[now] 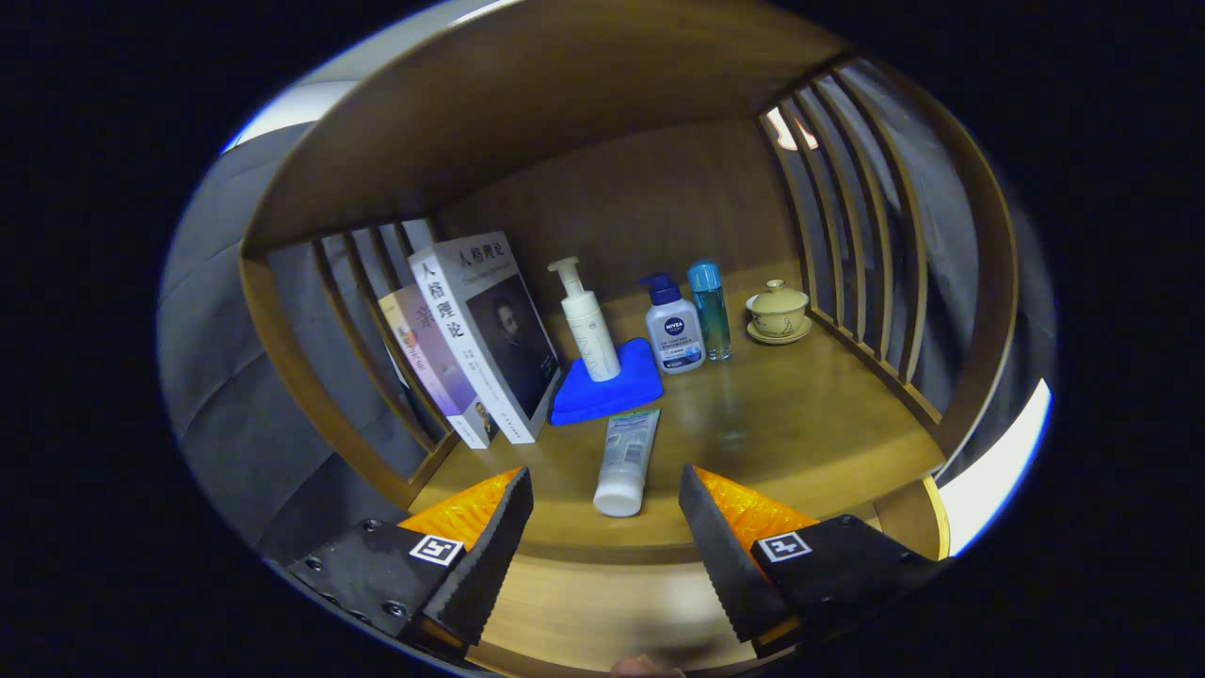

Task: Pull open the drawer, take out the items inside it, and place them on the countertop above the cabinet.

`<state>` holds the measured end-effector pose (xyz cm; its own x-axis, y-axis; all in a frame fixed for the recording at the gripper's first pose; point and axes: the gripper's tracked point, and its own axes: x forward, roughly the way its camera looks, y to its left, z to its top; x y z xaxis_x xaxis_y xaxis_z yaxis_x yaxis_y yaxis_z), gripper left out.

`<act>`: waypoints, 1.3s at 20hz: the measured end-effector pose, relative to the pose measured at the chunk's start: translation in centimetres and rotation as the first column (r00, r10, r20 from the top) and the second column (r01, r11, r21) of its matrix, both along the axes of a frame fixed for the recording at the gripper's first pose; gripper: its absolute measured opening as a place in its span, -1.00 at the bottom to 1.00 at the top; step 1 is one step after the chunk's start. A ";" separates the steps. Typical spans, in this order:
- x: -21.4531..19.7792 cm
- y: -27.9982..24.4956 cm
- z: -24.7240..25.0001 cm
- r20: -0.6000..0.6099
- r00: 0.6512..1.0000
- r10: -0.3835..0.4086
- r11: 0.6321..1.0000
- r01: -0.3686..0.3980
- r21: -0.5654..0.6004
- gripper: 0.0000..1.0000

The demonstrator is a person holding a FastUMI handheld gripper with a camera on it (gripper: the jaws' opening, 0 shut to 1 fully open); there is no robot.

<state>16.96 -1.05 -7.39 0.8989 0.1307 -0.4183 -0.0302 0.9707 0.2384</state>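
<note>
In the gripper view, the gripper [605,546] has its jaws spread wide with nothing between them; the two fingers [490,556] stand well apart, low over the front edge of a wooden countertop [800,414] set inside a brown shelf frame with slatted sides.

Just ahead of the gap between the jaws, slightly nearer the left finger, a white squeeze tube with a pale green printed body [626,461] lies flat on the countertop. Its long axis runs almost straight away from the jaws, leaning a little to the right; the white cap end points back toward the fingers and the crimped end points away, touching or nearly touching a folded blue cloth [607,391] beyond it.

A tall white pump bottle [588,325] stands upright on the far part of that cloth. Right of it, beyond the right finger, a short white bottle with a dark blue pump top [674,330] stands upright, and just beside it a slim, clear blue bottle with a blue cap [711,311]. Farther right, near the slats, a cream ceramic lidded cup [778,309] sits on a matching saucer; the lid is on, so what it holds cannot be told.

Beyond the left finger, two paperback books [471,344] lean against the left slats, the front one with a white spine and a dark portrait cover.

A drawer cannot be made out.
</note>
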 end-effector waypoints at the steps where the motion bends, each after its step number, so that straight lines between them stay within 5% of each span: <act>1: -0.9 0.5 -0.2 0.018 1.000 0.005 1.000 -0.005 -0.002 0.95; 13: -14.1 3.6 1.5 0.351 0.935 0.051 0.979 0.023 -0.203 0.96; 19: -18.7 2.2 -0.3 0.386 0.921 -0.051 0.982 0.117 -0.149 0.95; 26: -21.3 2.6 -3.8 0.384 0.923 -0.030 0.972 0.116 -0.202 0.96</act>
